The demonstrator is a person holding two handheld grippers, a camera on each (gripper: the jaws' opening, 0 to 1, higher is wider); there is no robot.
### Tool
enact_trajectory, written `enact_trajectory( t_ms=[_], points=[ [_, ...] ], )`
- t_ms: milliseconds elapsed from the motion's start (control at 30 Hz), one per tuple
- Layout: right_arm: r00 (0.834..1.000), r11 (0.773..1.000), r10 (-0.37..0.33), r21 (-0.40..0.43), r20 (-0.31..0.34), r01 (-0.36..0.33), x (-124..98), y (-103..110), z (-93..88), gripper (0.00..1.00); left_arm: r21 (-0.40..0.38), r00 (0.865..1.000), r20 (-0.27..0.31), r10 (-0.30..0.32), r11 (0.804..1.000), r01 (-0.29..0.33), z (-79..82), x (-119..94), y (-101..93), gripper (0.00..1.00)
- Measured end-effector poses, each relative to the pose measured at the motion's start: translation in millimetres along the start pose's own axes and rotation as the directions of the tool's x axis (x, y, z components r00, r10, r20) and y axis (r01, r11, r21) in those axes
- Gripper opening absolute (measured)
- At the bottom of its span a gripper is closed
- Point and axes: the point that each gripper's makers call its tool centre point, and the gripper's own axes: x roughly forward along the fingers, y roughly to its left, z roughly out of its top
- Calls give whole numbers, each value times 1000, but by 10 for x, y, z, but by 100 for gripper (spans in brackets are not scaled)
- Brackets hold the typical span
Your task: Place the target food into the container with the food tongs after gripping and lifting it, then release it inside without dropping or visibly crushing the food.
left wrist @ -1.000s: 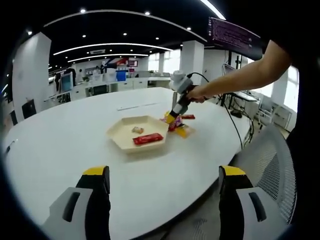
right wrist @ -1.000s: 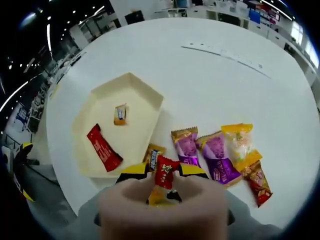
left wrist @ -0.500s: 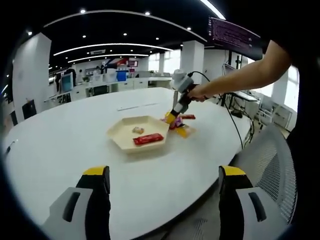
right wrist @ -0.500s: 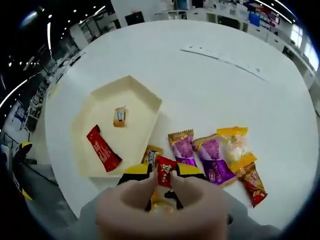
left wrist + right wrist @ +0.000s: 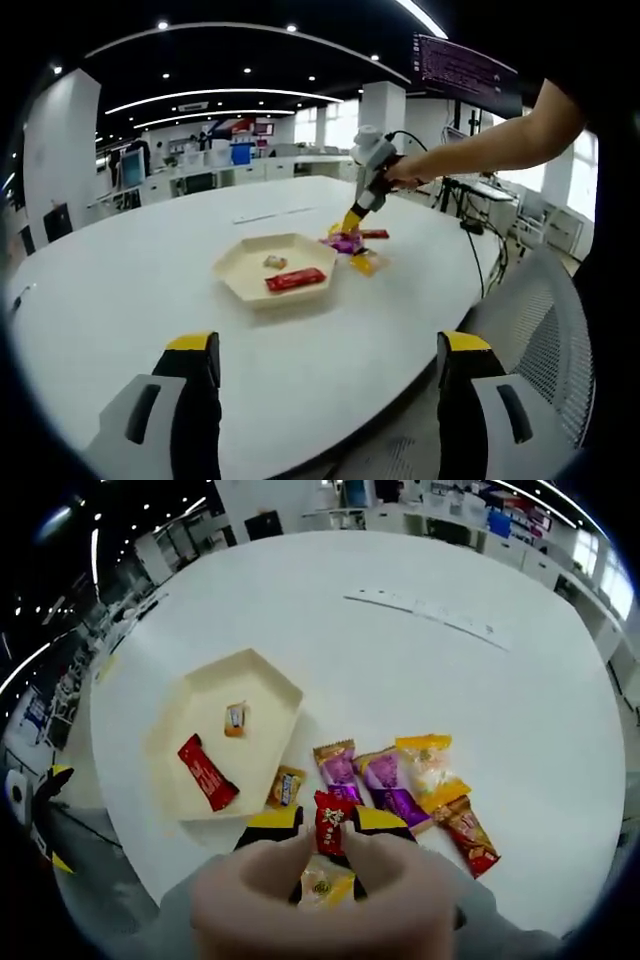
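Right gripper jaws pinch red packet, held clear of surface for carry; tray ahead-left. Left gripper jaws wide, idle.

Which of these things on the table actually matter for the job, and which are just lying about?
In the job:
right gripper, shut on the red snack packet
cream tray

Lying about:
left gripper, idle
purple packets
paper strip
mesh chair

Bright ceiling lights, sharp centre, warped edges.
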Motion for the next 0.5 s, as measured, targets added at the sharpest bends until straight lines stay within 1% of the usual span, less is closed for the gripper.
enact_trajectory(
  t_ms=[300, 500],
  points=[
    [1000, 1000, 3, -8, 5, -3, -137, 44, 4, 19, 10, 1000, -4, -1, 1000, 1, -10, 4, -11, 86],
    [1000, 999, 1, -41, 15, -1, -221, 90, 36, 19, 0, 1000, 14, 12, 1000, -12, 22, -1, 14, 86]
  ],
)
